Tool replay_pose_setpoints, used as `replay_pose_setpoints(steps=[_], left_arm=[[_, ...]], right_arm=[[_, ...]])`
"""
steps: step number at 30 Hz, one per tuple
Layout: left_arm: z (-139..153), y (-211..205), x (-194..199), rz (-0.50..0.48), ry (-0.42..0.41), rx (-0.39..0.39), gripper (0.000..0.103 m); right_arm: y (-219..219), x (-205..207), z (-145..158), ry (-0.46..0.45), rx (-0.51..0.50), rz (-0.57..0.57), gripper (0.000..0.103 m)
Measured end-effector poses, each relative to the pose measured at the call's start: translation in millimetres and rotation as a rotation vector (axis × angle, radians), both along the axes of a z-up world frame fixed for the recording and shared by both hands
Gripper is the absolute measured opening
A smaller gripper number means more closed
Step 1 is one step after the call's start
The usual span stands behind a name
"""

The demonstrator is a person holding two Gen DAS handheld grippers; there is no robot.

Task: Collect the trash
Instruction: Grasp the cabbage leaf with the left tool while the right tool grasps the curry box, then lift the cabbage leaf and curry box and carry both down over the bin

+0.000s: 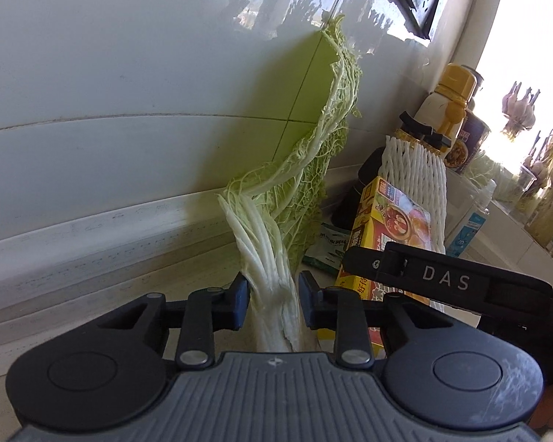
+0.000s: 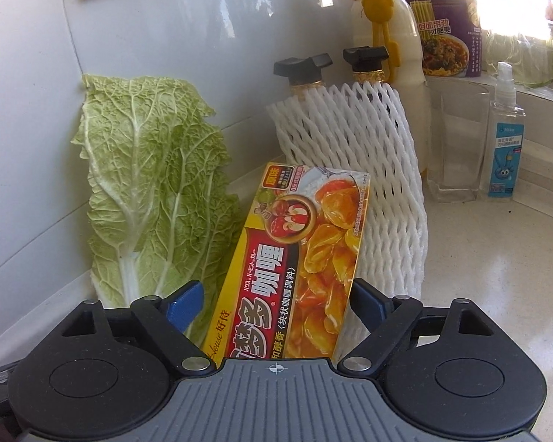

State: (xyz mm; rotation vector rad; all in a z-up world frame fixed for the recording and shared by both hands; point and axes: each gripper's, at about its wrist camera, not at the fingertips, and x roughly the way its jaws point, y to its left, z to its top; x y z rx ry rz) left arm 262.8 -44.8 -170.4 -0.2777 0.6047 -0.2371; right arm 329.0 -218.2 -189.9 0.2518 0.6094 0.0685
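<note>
Left gripper (image 1: 272,300) pinches the cabbage leaf (image 1: 276,243) by its white stalk, long axis rising away against the far wall. Right gripper (image 2: 276,300), just to its right, straddles the curry box (image 2: 295,243); whether it grips cannot be told.

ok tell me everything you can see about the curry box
The curry box is a flat yellow cardboard carton printed with a picture of curry, a red apple emblem and large Chinese lettering. It stands tilted, its far end leaning toward the white foam netting around two bottles. It sits between the blue pads of the right gripper, which flank its long edges; whether they press it is unclear. A cabbage leaf stands just to its left against the wall. The carton looks intact and closed.
</note>
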Motion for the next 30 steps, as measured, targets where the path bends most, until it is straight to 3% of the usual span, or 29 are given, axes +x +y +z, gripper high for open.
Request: replay_pose_setpoints(steps=[11,30], left_arm=[[4.0,-5.2,-0.5,-0.008,-0.003,0.007,0.006],[43.5,-8.3,-37.0,-0.094,-0.045,0.078,0.006]], right_arm=[[-2.9,-4.2,1.6,0.008,0.018,-0.015,0.077],[-18.7,-40.5,33.6,0.004,0.09,-0.026,0.074]])
